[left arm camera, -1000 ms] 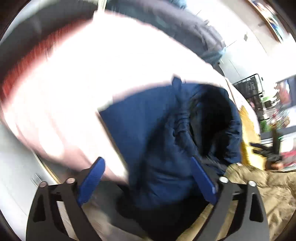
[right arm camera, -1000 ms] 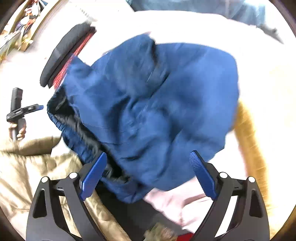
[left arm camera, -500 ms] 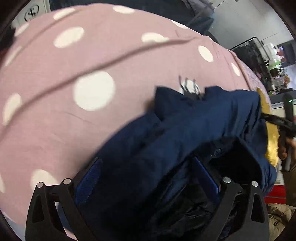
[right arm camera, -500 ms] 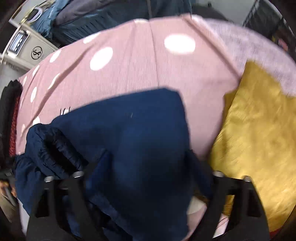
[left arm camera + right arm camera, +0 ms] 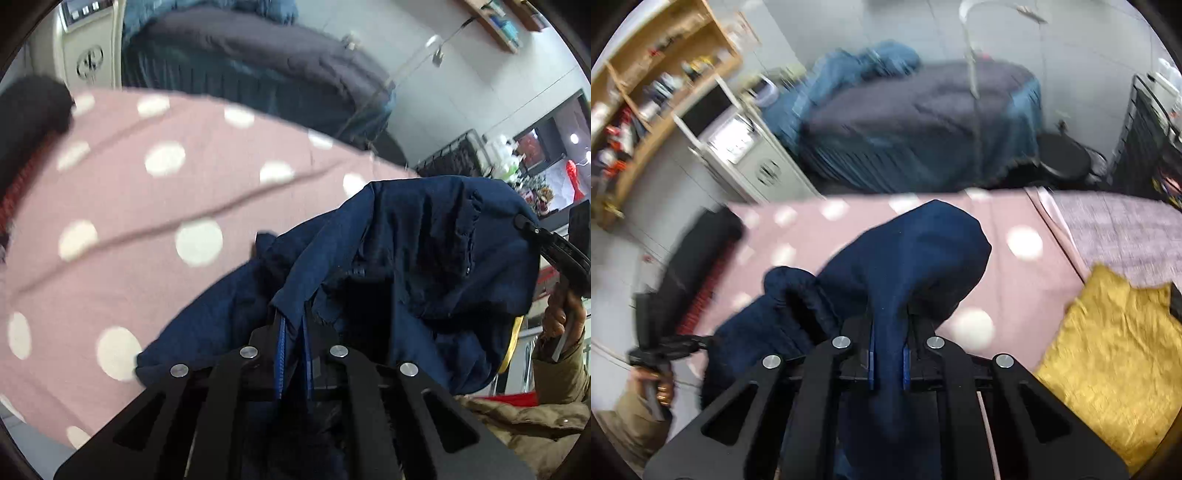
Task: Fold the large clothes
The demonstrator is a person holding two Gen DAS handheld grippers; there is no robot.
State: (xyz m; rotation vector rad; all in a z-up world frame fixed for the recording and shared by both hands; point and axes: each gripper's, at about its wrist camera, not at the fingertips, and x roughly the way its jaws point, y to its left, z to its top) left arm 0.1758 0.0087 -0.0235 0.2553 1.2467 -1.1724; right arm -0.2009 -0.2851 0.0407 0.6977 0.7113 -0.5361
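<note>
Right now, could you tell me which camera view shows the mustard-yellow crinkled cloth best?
The right wrist view: the mustard-yellow crinkled cloth lies broadly visible on the pink polka-dot sheet. The left wrist view shows only a yellow sliver behind the navy jacket.

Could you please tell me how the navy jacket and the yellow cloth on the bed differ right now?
The navy jacket is dark blue, bunched and held up off the bed; the yellow cloth is mustard, crinkled and lies on it. The jacket is clamped by the left hand-held gripper and right hand-held gripper; the yellow cloth is untouched. Both are over the polka-dot sheet.
</note>
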